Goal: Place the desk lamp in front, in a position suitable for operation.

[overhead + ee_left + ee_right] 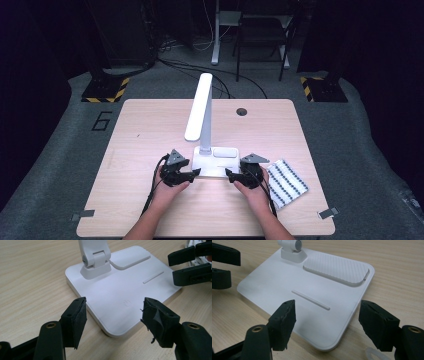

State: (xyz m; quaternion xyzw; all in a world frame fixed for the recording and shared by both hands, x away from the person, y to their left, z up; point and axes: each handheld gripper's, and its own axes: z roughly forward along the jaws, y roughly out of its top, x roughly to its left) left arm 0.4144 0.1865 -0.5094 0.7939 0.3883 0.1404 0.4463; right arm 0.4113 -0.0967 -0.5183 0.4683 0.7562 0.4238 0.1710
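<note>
roughly level, the lamp base (216,161) sits between both tools, left tool (183,174) and right tool (238,176) flanking its near corners, jaws wide, gripping nothing.

A white desk lamp (205,125) stands upright at the centre of the frame, its flat square base (120,295) (ribbed tray at one corner) on the wood, its long head angled forward.

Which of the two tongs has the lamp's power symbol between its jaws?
The left tongs: the power symbol on the lamp base lies between its open jaws; the right tongs frame the raised bar.
</note>
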